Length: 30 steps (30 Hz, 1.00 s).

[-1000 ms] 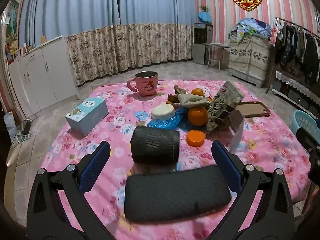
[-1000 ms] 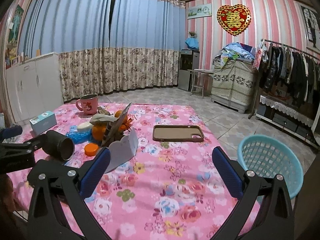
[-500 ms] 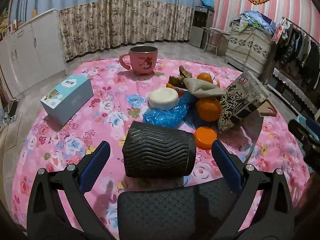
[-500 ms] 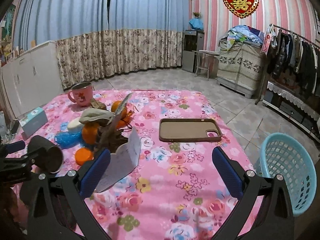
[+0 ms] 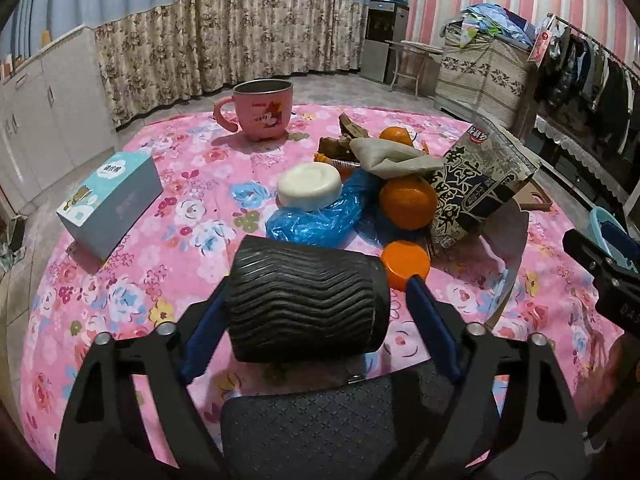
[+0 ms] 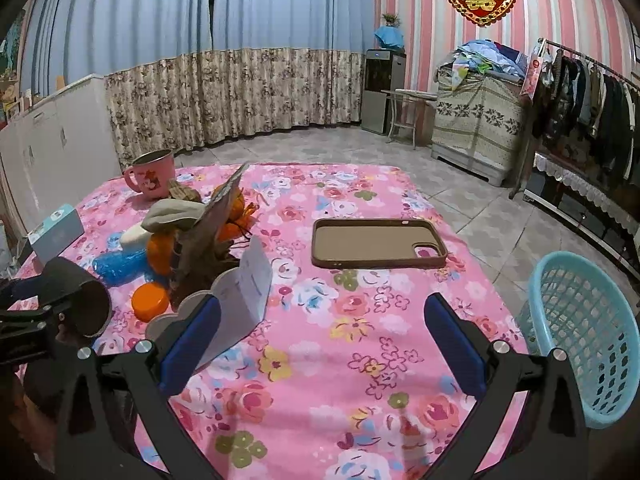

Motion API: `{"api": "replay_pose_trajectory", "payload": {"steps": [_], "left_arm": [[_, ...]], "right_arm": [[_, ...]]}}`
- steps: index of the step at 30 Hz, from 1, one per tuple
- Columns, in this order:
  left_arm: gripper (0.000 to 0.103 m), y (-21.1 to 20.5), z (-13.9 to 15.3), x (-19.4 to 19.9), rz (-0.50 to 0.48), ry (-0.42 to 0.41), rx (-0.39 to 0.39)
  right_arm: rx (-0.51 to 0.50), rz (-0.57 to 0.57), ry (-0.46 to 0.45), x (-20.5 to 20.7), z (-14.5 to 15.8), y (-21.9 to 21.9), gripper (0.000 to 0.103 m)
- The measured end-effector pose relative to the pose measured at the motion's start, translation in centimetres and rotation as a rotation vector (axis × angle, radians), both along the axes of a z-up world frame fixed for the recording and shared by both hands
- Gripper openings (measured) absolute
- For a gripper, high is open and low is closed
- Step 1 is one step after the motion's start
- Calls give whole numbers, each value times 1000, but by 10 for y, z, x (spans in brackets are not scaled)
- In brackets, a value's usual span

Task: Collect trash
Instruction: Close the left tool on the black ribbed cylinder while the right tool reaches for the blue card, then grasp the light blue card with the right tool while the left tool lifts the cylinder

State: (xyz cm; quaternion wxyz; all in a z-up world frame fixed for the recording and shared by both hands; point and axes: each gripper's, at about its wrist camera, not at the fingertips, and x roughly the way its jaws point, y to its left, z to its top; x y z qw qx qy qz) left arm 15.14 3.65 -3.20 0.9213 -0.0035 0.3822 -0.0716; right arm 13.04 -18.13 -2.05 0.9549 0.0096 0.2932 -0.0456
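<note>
Both hand-held grippers have come forward and down over the counter (image 6: pixel 360 360), and the left one's jaws, wide a second ago, are now closing around the black cup (image 5: pixel 306 298).

Going left to right: a blue box (image 5: pixel 110 204) sits near the counter's left edge, with a pink mug (image 5: pixel 262 110) beyond it. The left hand-held gripper (image 5: pixel 316 304) has the ribbed black cup, lying on its side, between its blue pads (image 5: pixel 430 322). The left pad looks against the cup's base, while the right one shows a sliver of gap at the rim, so I would not call it gripped yet.

Just past the cup is the trash heap: a blue bag (image 5: pixel 320 216) under a white lid (image 5: pixel 310 186), oranges (image 5: pixel 408 202), an orange cap (image 5: pixel 405 264), a crumpled cloth (image 5: pixel 386 158) and a printed packet (image 5: pixel 480 196), with a white card (image 6: pixel 240 300) leaning off its right side.

The right hand-held gripper (image 6: pixel 320 344) hovers with jaws apart and empty, its left pad just beside the card. Farther right lie a phone case (image 6: pixel 378 244) and, off the counter's edge, a blue basket (image 6: pixel 584 344).

My guess is the cup is meant as the collecting vessel, or goes to the basket first; no trash has been gathered yet.
</note>
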Motion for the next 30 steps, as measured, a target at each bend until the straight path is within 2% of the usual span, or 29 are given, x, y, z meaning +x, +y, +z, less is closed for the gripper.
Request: {"api": "replay_pose_trajectory", "payload": {"steps": [3, 12, 16, 22, 25, 30], "left_arm": [[73, 2, 1, -1, 5, -7, -17], [73, 7, 9, -9, 18, -26, -13], [73, 23, 21, -19, 57, -67, -29], [73, 49, 26, -23, 139, -73, -63], [73, 55, 30, -29, 151, -98, -77], [73, 61, 31, -29, 161, -96, -102]], "right_arm": [[-7, 9, -1, -1, -1, 5, 99], [0, 22, 15, -4, -3, 17, 99], [1, 27, 21, -3, -4, 27, 99], [35, 41, 35, -4, -6, 46, 99], [9, 52, 44, -2, -9, 61, 99], [-18, 57, 85, 6, -18, 72, 98]]}}
